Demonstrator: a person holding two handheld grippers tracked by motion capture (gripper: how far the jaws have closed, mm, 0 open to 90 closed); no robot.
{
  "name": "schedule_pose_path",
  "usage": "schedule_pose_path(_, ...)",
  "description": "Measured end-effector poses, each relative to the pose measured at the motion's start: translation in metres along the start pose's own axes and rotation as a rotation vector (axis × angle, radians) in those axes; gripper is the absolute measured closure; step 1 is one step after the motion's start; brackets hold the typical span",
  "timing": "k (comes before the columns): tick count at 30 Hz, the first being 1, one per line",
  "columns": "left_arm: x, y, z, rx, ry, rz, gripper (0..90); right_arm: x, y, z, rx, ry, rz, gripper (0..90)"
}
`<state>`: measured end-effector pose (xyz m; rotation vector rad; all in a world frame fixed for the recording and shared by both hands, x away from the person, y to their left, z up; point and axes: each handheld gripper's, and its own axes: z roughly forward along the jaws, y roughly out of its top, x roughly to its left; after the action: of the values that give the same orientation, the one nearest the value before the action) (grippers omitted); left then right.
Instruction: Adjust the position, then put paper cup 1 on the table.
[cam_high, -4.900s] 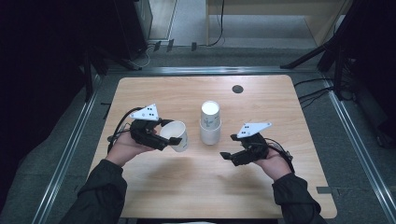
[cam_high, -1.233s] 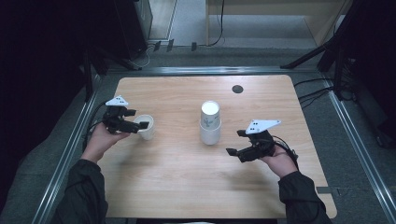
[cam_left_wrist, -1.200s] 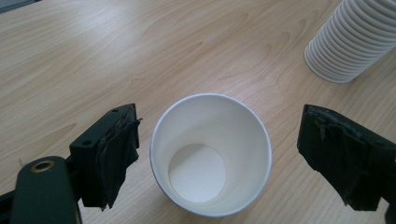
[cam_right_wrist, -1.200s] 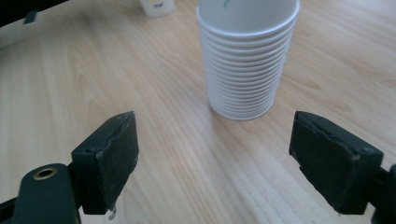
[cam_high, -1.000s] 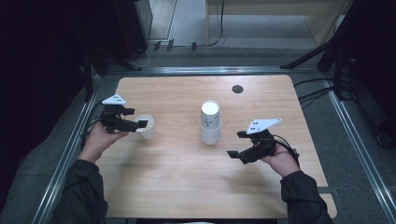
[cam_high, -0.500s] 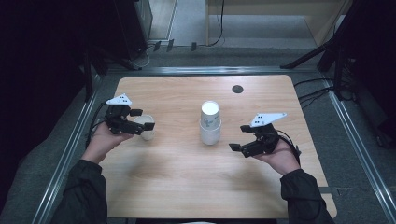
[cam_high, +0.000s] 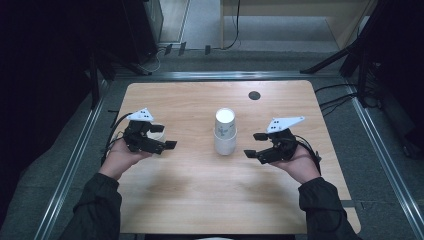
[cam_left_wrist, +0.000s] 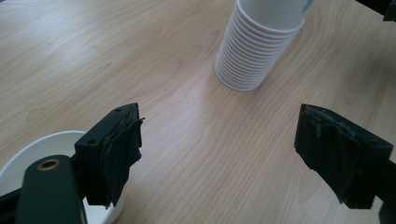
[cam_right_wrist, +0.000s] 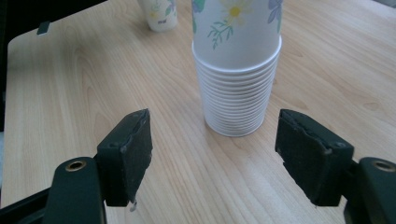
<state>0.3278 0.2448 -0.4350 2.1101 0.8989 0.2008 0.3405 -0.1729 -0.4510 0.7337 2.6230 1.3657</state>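
A tall stack of upside-down flowered paper cups stands in the middle of the wooden table. A single white cup stands upright to its left. My left gripper hovers just over and past that cup, pointing at the stack. In the left gripper view the single cup lies beside one jaw and the left gripper is open; its jaws have just been closing on nothing. My right gripper faces the stack from the right. It is open, its jaws just narrowing around empty air.
A small black round grommet sits in the table's far right part. Metal rails and cables run along the floor around the table. Bare wood lies in front of the stack and between my hands.
My left gripper has drawn off the single cup and shifted right toward the stack. My right gripper has stayed beside the stack, its jaws a little narrower.
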Motion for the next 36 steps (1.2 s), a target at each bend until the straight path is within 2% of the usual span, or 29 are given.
schedule_pose_path(7,-0.014,-0.004,0.008,0.003,-0.017,0.032,15.1,-0.001,0.007,0.005,0.011,-0.001,-0.026,26.5)
schedule_pose_path(12,-0.028,-0.005,0.011,0.016,-0.05,0.055,15.1,-0.007,0.019,0.009,0.03,-0.013,-0.048,25.5)
schedule_pose_path(18,-0.04,-0.004,0.016,0.02,-0.077,0.075,15.1,-0.018,0.038,0.011,0.067,0.018,-0.064,25.4)
schedule_pose_path(22,-0.044,-0.004,0.02,0.033,-0.085,0.086,15.1,-0.024,0.05,0.014,0.081,0.034,-0.074,24.7)
schedule_pose_path(25,-0.046,-0.004,0.022,0.038,-0.083,0.091,15.1,-0.027,0.061,0.018,0.12,0.033,-0.085,22.3)
schedule_pose_path(31,-0.049,-0.003,0.025,0.039,-0.099,0.104,15.1,-0.028,0.085,0.023,0.163,0.052,-0.116,21.4)
schedule_pose_path(36,-0.05,-0.002,0.026,0.044,-0.113,0.113,15.1,-0.025,0.104,0.035,0.194,0.062,-0.148,21.2)
